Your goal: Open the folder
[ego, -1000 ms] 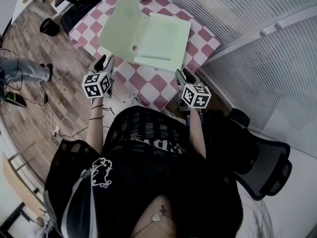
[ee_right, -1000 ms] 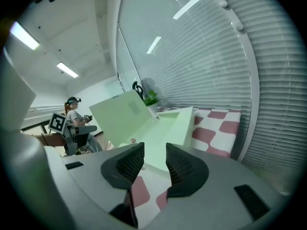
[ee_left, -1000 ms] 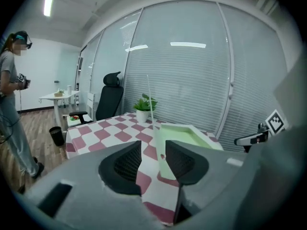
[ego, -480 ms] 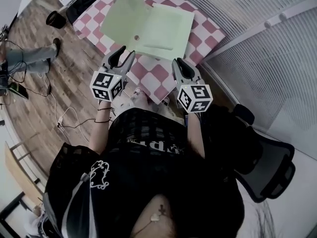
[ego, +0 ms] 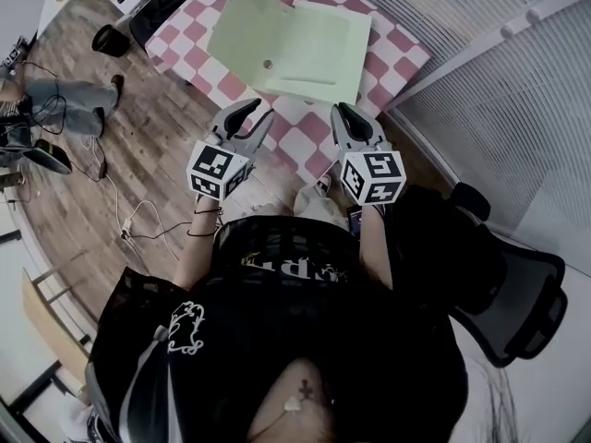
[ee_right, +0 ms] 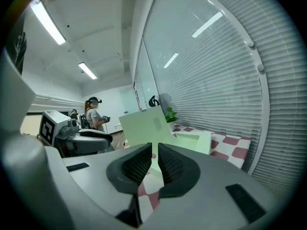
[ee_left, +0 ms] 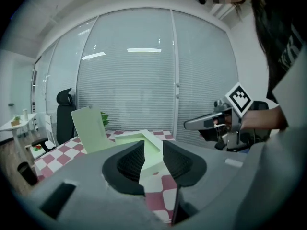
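Observation:
The pale green folder [ego: 309, 53] lies open on the pink-and-white checked table [ego: 397, 58], its cover flap [ego: 242, 28] standing up at the left. Both grippers hang in the air in front of the table's near edge, apart from the folder. My left gripper [ego: 253, 114] has a clear gap between its jaws, which are closing on nothing. My right gripper [ego: 343, 111] is narrowed to a thin slit and still closing, also empty. The left gripper view frames the folder [ee_left: 144, 139] between its pads, with the right gripper [ee_left: 193, 124] alongside. In the right gripper view the flap [ee_right: 144, 123] stands beyond the jaws.
A potted plant [ee_right: 170, 115] sits at the table's far end. Slatted blinds [ego: 480, 81] run along the right. A black office chair [ego: 512, 312] stands behind me; another chair [ee_left: 63, 114] is left of the table. Cables [ego: 138, 224] and a dark bin [ego: 109, 40] lie on the wooden floor. A person [ee_right: 93, 116] stands far off.
Both grippers have risen and drawn back from the table's near edge, the left one swinging inward and rolling. The right jaws went from wide to a thin slit. The folder stayed open.

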`<act>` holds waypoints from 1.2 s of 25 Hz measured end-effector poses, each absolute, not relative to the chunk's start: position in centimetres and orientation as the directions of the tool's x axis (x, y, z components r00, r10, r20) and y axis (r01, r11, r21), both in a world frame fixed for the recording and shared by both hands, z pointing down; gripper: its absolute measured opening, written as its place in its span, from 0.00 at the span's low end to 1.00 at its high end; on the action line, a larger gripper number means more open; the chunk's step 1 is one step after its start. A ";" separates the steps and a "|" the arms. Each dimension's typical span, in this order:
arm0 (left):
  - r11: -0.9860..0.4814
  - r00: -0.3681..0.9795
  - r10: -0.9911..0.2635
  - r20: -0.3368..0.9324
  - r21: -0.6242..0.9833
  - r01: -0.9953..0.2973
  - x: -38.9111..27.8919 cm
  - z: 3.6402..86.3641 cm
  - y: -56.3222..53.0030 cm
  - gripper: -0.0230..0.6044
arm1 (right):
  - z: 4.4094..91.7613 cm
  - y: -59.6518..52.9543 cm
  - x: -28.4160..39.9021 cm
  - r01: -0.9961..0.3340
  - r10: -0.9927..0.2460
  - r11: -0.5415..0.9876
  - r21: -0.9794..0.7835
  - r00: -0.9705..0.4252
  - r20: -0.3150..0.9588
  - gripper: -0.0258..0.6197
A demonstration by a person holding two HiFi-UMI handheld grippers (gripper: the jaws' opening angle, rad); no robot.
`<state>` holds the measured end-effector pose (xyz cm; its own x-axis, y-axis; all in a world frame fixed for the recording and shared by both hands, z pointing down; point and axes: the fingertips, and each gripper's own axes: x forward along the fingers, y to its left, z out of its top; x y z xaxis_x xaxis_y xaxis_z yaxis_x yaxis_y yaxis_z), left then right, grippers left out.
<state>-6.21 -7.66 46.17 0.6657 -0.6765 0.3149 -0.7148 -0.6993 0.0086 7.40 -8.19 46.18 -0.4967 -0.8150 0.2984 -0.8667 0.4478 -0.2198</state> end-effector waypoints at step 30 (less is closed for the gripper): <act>-0.813 0.814 -0.541 0.214 0.115 -0.571 -14.3 44.0 11.0 0.23 | 46.2 11.4 -6.9 -0.902 -0.841 0.383 -0.200 -0.430 0.327 0.09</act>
<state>-14.34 11.00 44.03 0.8135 -0.5407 0.2140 -0.5707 -0.8130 0.1153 -6.93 11.37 46.20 -0.4303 -0.8412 0.3275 -0.9017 0.3835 -0.1997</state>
